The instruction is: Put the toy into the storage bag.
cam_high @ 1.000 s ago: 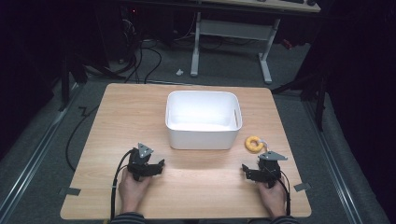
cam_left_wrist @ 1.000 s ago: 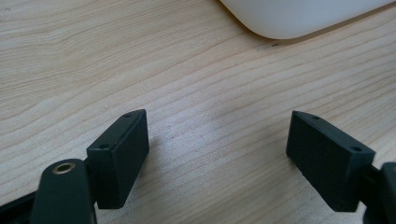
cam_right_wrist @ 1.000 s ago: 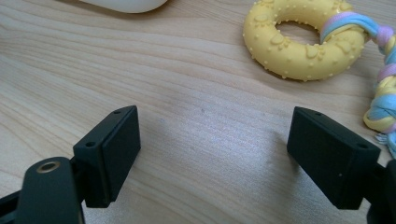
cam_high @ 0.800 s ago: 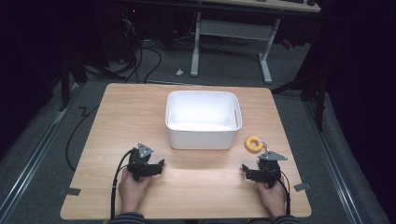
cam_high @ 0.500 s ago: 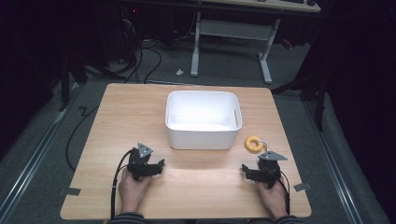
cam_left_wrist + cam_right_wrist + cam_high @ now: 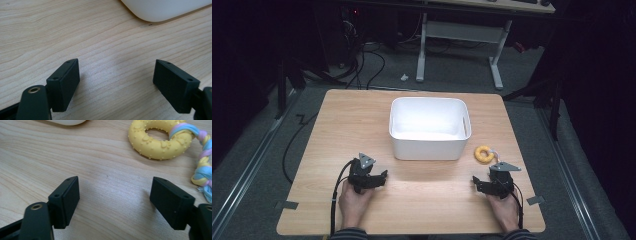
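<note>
Wooden desk (image 6: pixel 337 125), lit against a dark room. White tub (image 6: pixel 428 127) set a little behind the middle of the desk, empty as far as the high view shows, its long side parallel to the near edge. Yellow ring toy (image 6: pixel 484 154) with a short braided rope of pink, blue and yellow, lying flat just off the tub's front right corner, toward the right edge of the desk, apart from the tub.

Left tongs (image 6: pixel 383 176) held low near the near edge, left of the middle, in a hand (image 6: pixel 354 202) coming in over that edge. Seen up close as left tongs (image 6: pixel 116 82): jaws standing wide, nothing but bare wood between them, a rounded corner of the tub ahead at the top.

Right tongs (image 6: pixel 476 184) likewise low near the near edge, toward the near right corner, in the other hand (image 6: pixel 504 210). Up close, right tongs (image 6: pixel 113 202): jaws spread wide, having just been closing a little, gripping nothing, bare wood in the gap. Ring toy (image 6: pixel 155 141) ahead and slightly to the right of them, near but not touching, its rope (image 6: pixel 203 167) trailing down past the right-hand jaw. Corner of the tub (image 6: pixel 67 122) barely peeking in at the top.
</note>
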